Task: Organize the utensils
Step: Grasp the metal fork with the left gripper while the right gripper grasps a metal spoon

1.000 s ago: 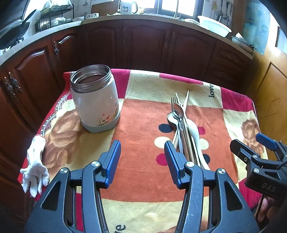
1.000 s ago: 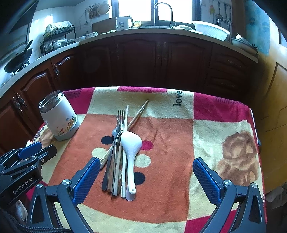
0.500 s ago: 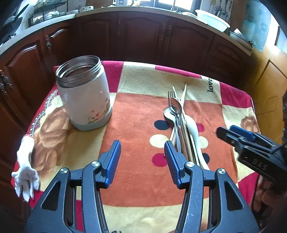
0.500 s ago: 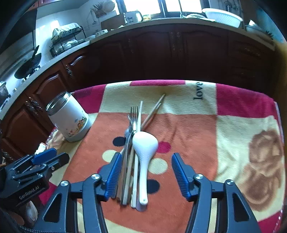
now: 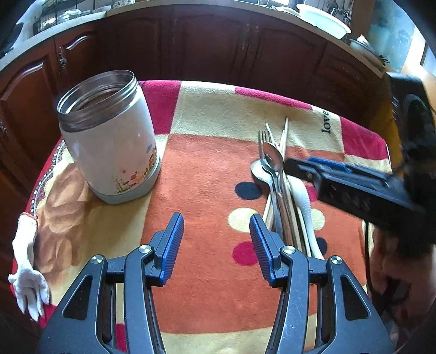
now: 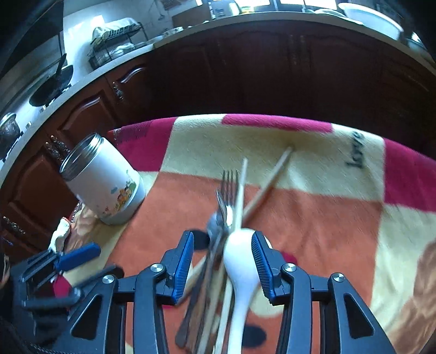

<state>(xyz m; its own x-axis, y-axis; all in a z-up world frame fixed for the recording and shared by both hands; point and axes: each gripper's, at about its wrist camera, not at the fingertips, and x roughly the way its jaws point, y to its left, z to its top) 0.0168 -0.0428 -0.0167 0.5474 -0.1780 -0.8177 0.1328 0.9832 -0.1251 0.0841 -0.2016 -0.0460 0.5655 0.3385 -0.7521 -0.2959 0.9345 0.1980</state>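
A bundle of utensils (image 5: 280,196) lies on the patterned cloth: a fork (image 6: 229,185), metal spoons, chopsticks (image 6: 269,182) and a white ladle spoon (image 6: 241,261). A white jar with an open steel mouth (image 5: 109,136) stands upright at the left; it also shows in the right wrist view (image 6: 103,179). My right gripper (image 6: 223,261) is open and straddles the bundle, one finger on each side. It shows in the left wrist view (image 5: 340,177) over the utensils. My left gripper (image 5: 216,245) is open and empty over the cloth, between jar and utensils.
The cloth-covered table (image 5: 218,109) ends at dark wooden kitchen cabinets (image 5: 218,40) behind. A white glove (image 5: 27,258) hangs at the table's left edge. A counter with a dish rack (image 6: 114,40) and a white basin (image 5: 324,19) runs along the back.
My right gripper has moved forward and down over the utensil bundle and its jaws have narrowed around it. My left gripper has moved a little closer to the jar.
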